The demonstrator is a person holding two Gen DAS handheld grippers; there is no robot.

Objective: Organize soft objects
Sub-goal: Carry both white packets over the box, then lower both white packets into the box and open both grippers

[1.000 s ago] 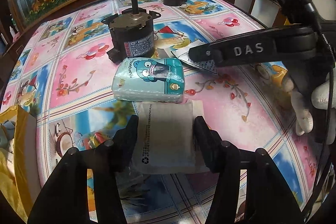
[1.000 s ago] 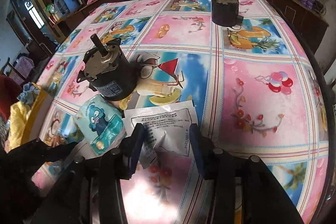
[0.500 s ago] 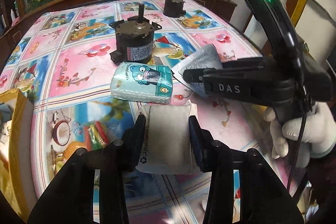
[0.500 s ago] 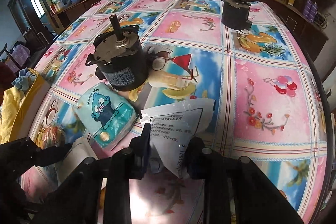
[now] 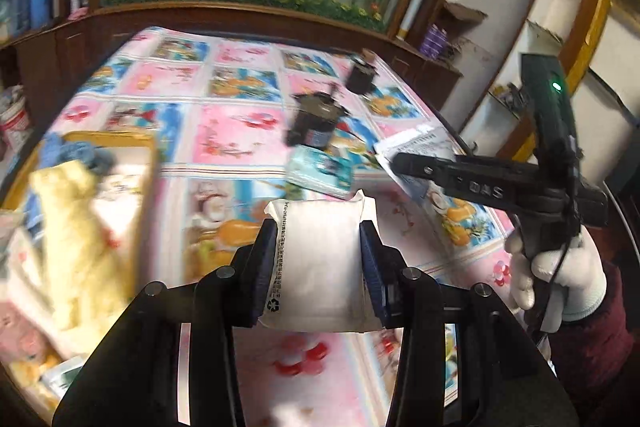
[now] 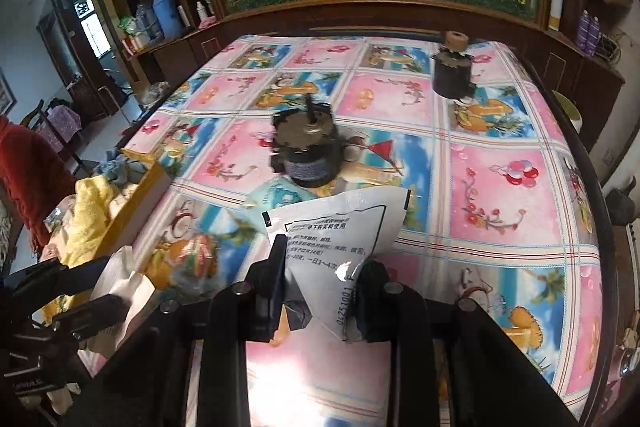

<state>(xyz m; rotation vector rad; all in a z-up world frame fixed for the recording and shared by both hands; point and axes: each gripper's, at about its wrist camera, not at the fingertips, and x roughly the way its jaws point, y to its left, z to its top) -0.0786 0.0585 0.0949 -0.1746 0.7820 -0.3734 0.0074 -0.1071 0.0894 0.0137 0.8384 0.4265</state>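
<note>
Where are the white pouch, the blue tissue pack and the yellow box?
white pouch (image 5: 316, 259), left wrist view, its front face.
blue tissue pack (image 5: 320, 173), left wrist view, its top.
yellow box (image 6: 136, 205), right wrist view, its side wall.

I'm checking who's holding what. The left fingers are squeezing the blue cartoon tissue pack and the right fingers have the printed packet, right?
Not quite. In the left wrist view the left gripper squeezes a plain white pouch; the blue cartoon tissue pack lies on the table. The right gripper does hold the printed packet.
</note>
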